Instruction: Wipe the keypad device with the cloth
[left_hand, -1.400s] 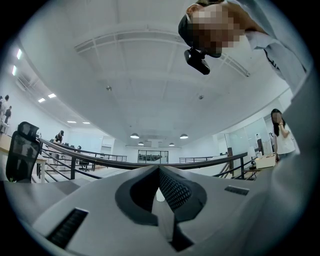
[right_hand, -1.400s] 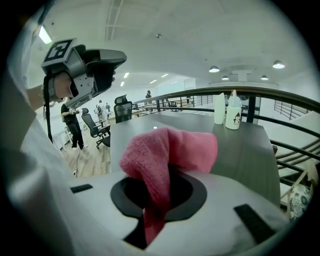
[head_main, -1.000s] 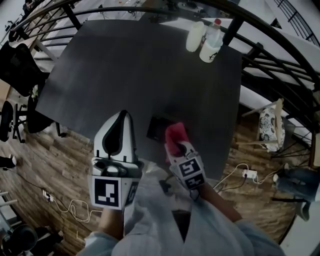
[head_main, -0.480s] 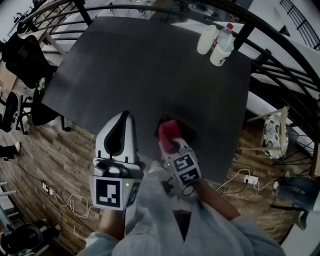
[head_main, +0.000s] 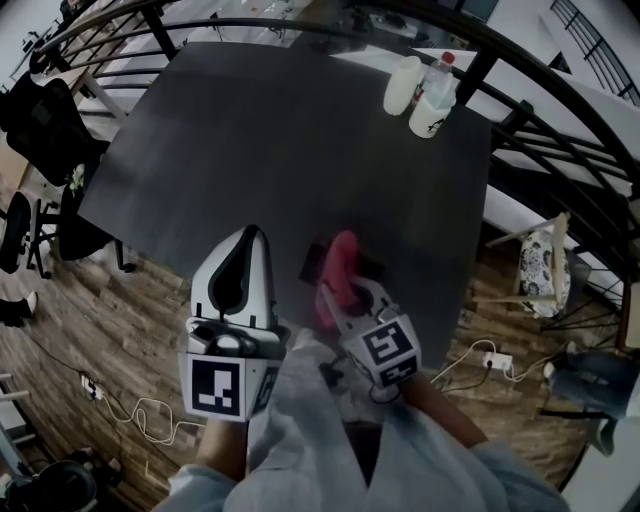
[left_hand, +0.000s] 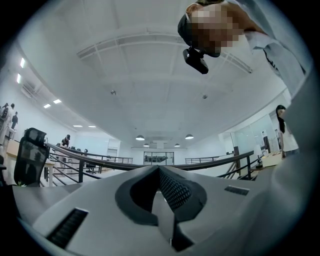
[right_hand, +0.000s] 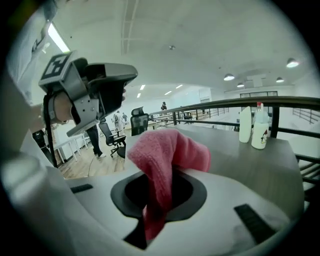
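My right gripper (head_main: 338, 290) is shut on a pink cloth (head_main: 338, 268), which bulges out of its jaws (right_hand: 167, 160). In the head view the cloth hangs over a dark keypad device (head_main: 368, 266) lying near the front edge of the black table (head_main: 270, 150); most of the device is hidden by cloth and gripper. Whether the cloth touches it I cannot tell. My left gripper (head_main: 240, 250) is held beside it at the left, pointing upward, jaws shut with nothing between them (left_hand: 162, 200). The right gripper view shows the left gripper (right_hand: 92, 87) at upper left.
Two white bottles (head_main: 420, 90) stand at the table's far right corner, also visible in the right gripper view as bottles (right_hand: 253, 127). A black railing (head_main: 540, 110) curves round the table. Office chairs (head_main: 40, 120) stand to the left on the wooden floor (head_main: 110, 330).
The right gripper has tilted and lifted the cloth; it now stands taller and narrower over the device instead of lying flat on it. The left gripper has stayed in place.
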